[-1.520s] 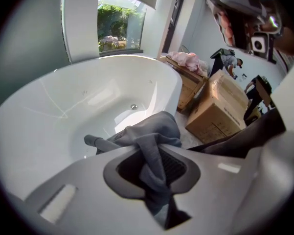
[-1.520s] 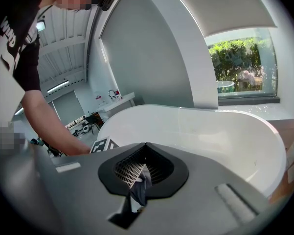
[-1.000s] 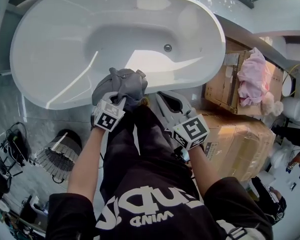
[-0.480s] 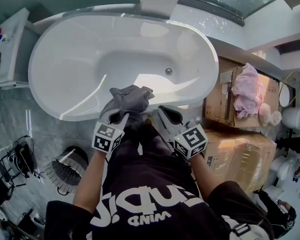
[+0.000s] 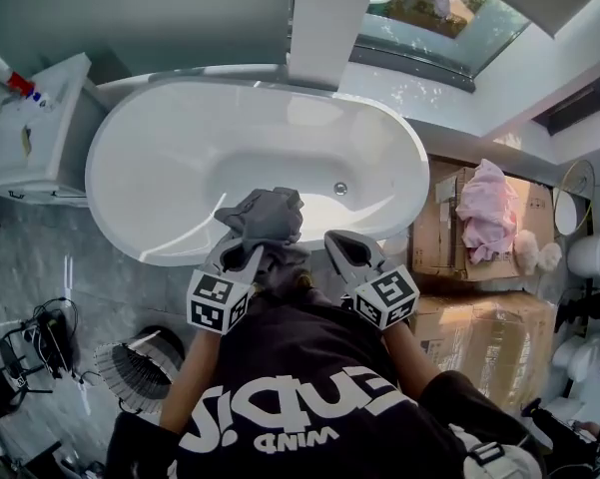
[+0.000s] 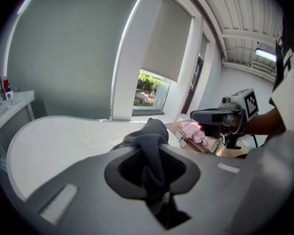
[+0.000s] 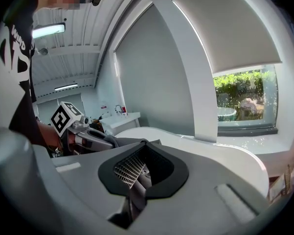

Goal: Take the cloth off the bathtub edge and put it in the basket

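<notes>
A grey cloth (image 5: 267, 216) hangs bunched from my left gripper (image 5: 242, 254), which is shut on it above the near rim of the white bathtub (image 5: 150, 252). In the left gripper view the cloth (image 6: 151, 148) fills the gap between the jaws and stands up past them. My right gripper (image 5: 342, 249) is just to the right of the cloth, shut with nothing in it; its ribbed pad (image 7: 128, 168) shows bare. A slatted basket (image 5: 130, 365) stands on the floor at the lower left, beside the person's left arm.
Cardboard boxes (image 5: 449, 242) with a pink cloth (image 5: 484, 216) on top stand right of the tub. A white vanity with a tap (image 5: 30, 128) is at the left. Black gear (image 5: 20, 352) lies on the floor left of the basket. A window lies beyond the tub.
The head view has pulled back, so more of the room shows. The left gripper keeps its hold on the grey cloth, which now hangs at the tub's near rim, closer to the person.
</notes>
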{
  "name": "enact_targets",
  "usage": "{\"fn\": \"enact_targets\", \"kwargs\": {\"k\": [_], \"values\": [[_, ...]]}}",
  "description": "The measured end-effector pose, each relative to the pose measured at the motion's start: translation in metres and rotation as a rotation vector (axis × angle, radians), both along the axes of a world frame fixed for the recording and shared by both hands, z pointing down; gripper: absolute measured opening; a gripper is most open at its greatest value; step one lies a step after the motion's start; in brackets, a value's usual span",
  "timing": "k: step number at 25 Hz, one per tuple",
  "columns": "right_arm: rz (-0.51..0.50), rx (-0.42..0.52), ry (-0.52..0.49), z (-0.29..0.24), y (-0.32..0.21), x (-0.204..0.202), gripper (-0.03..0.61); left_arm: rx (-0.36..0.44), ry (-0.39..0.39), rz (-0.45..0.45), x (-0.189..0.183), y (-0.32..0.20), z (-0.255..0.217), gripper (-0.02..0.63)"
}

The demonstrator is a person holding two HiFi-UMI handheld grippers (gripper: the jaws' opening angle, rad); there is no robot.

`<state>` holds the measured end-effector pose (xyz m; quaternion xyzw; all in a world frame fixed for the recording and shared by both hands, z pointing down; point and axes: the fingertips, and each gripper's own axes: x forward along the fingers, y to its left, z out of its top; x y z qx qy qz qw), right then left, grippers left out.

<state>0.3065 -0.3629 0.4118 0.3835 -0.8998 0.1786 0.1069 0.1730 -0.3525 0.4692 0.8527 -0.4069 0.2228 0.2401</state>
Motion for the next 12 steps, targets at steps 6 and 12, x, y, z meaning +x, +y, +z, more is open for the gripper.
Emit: {"fn": "enact_targets", "kwargs": {"k": [6, 12], "values": [[-0.023, 0.043, -0.022, -0.013, 0.008, -0.013, 0.009, 0.051, 0.004, -0.022, -0.002, 0.011, -0.024, 0.046], [-0.058, 0.05, -0.034, -0.019, 0.014, -0.029, 0.009, 0.085, 0.006, -0.069, -0.016, 0.026, -0.039, 0.046]]}}
